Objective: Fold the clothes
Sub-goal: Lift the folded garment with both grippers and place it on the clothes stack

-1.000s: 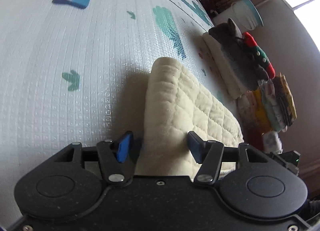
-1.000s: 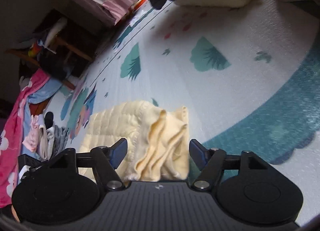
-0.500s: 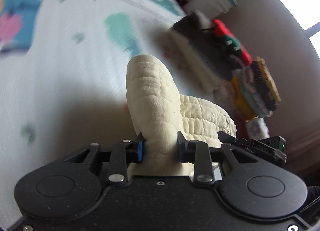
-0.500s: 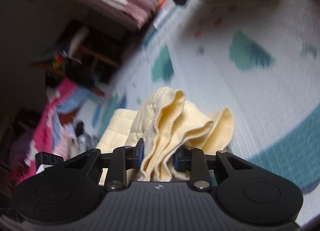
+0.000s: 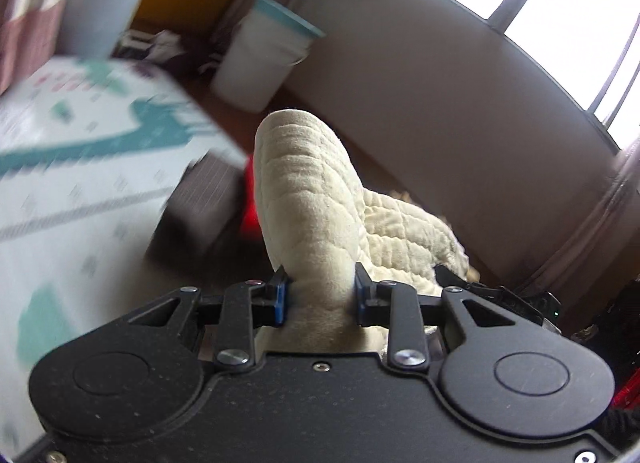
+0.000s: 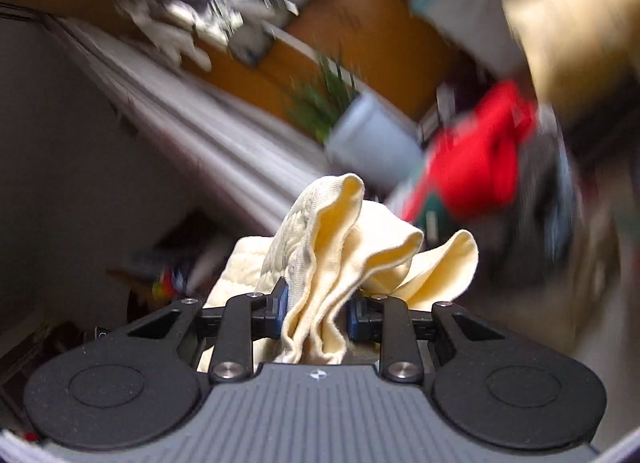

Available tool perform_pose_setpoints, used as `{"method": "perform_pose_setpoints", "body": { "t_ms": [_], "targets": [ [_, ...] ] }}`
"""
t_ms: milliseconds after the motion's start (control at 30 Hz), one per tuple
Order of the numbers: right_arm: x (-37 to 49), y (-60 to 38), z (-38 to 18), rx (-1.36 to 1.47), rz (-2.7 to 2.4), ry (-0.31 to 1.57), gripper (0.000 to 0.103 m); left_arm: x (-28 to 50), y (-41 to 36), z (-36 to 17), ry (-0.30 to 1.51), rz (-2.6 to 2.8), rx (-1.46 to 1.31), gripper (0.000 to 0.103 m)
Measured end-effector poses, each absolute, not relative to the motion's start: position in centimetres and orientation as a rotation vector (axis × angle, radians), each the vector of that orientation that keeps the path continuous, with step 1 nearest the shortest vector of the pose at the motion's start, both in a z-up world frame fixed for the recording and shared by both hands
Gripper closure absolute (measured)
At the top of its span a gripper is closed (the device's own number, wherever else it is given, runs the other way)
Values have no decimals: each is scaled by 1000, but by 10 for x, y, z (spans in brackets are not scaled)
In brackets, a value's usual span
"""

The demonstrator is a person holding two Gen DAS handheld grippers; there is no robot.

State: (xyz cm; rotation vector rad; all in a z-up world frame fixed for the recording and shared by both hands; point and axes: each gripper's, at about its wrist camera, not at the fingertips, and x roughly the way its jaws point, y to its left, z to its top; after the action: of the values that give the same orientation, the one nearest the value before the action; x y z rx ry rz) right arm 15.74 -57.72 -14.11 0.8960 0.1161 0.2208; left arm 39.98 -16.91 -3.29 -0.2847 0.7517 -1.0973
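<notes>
Pale play mat (image 5: 72, 167) with teal prints, blurred; dark folded clothes (image 5: 200, 199) at its edge

No readable text, label, brand or number shows in either view. The right gripper (image 6: 316, 305) body carries only a small pale emblem on its ridged grey top, and it spells nothing legible.

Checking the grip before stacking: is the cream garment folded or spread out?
Folded: the cream garment is bunched in layers between the right gripper fingers, and the left gripper clamps a rolled fold.
</notes>
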Motion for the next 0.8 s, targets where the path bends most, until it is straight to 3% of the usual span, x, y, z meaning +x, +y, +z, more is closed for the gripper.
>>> {"method": "perform_pose_setpoints", "body": {
  "t_ms": [167, 233, 267, 333, 433, 533, 700, 800],
  "targets": [
    [193, -621, -95, 852, 99, -9, 75, 462, -226, -17, 709, -1106, -377, 74],
    [210, -633, -82, 801, 2, 4, 74, 482, -248, -19, 711, -1057, -371, 62],
    [222, -639, -82, 783, -89, 61, 69, 488, -259, -23, 725, -987, -373, 52],
    [250, -649, -94, 752, -283, 261, 53, 488, -270, -31, 751, -901, -338, 50],
    [261, -645, -111, 635, -376, 361, 52, 461, -265, -36, 720, -909, -235, 50],
    [255, -630, -110, 518, -385, 333, 44, 433, -242, -40, 754, -928, -192, 48],
    [236, -609, -100, 464, -376, 306, 41, 379, -201, -24, 834, -905, -142, 46],
    [206, -572, -81, 422, -332, 304, 31, 332, -161, 0, 865, -841, -112, 45]
  ]
}}
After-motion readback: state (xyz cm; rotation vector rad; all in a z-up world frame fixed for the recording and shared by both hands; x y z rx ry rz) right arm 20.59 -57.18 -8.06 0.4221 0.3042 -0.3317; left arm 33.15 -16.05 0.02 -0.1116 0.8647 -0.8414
